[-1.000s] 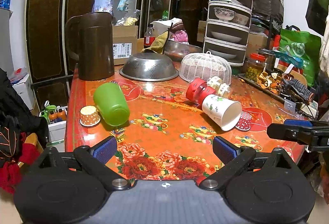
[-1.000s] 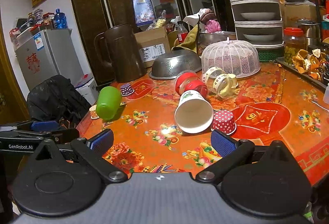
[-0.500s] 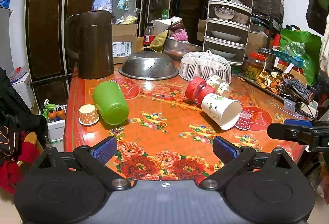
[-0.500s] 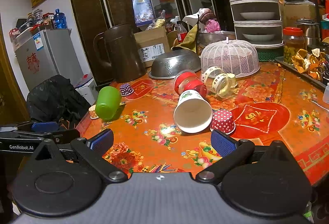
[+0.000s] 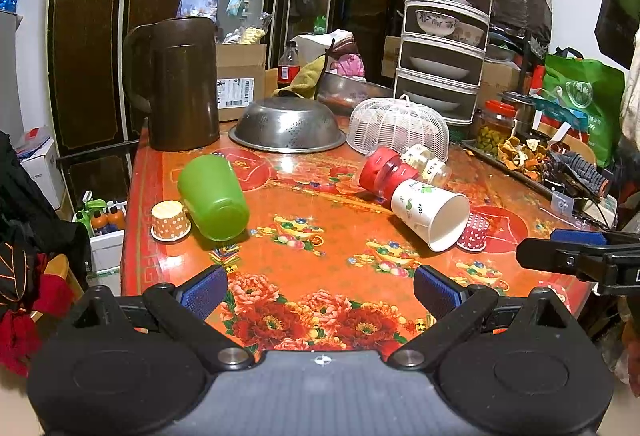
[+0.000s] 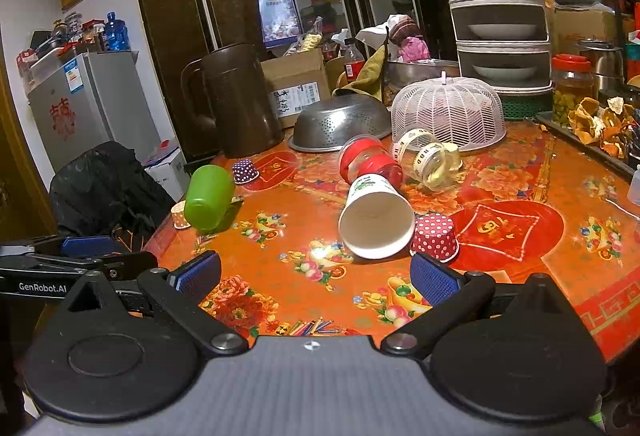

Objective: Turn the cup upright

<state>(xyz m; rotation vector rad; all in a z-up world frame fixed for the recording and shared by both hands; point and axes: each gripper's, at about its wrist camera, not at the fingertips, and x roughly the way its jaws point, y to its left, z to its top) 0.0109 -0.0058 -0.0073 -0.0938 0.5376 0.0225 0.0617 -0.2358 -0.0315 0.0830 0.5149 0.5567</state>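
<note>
Nothing is done yet: the paper cup (image 6: 376, 220) lies on its side mid-desk (image 6: 520, 276), and my right hand-held gripper (image 6: 314, 278) and left hand-held gripper (image 5: 320, 290) hover wide and empty.

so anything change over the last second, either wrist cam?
Barely. The table objects sit slightly higher in both views, consistent with the left gripper and right gripper drifting a little. Nothing was grasped or released: both are open and empty. The green cup, white paper cup and red jar lie on their sides as before.
</note>
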